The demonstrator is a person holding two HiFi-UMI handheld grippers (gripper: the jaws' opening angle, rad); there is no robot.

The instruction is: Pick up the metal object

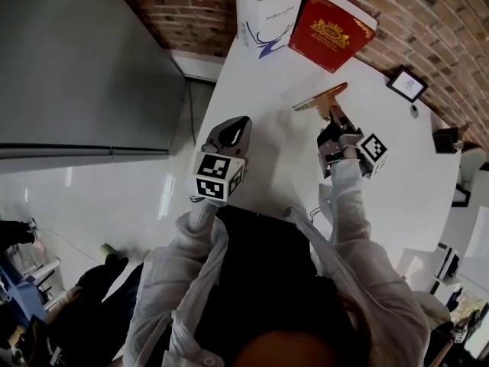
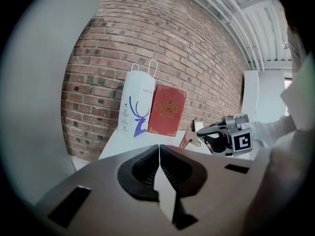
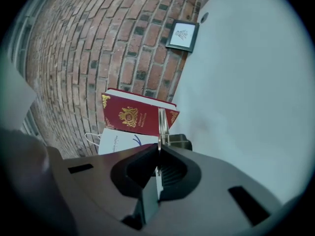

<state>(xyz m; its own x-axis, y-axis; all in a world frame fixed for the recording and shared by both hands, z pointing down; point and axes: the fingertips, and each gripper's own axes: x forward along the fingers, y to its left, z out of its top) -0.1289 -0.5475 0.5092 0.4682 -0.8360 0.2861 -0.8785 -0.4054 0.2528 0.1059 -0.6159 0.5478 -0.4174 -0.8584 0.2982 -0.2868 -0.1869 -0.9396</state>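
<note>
Flat, gold-toned metal object [image 1: 321, 98], edge-on in the right gripper view [image 3: 162, 124], was clamped between the closed jaws of the right gripper [image 1: 334, 118] over the white table [image 1: 260, 90]. The left gripper [image 2: 159, 154] was shut and empty. Behind stood a red gold-crested book [image 1: 331, 27] and a white paper bag [image 1: 267, 14].

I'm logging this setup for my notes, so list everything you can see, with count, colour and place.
table: one, white, under everything
paper bag: one, white with blue deer print, table's far end by the wall
book: one, red with gold emblem, right beside the bag
metal object: one, brass-coloured, flat, in the right gripper
framed picture: one, dark frame, table's right side
brick wall: one, red-brown, behind the table
left gripper: one, dark grey, fingers shut, empty
right gripper: one, dark grey, fingers shut on the metal object
</note>
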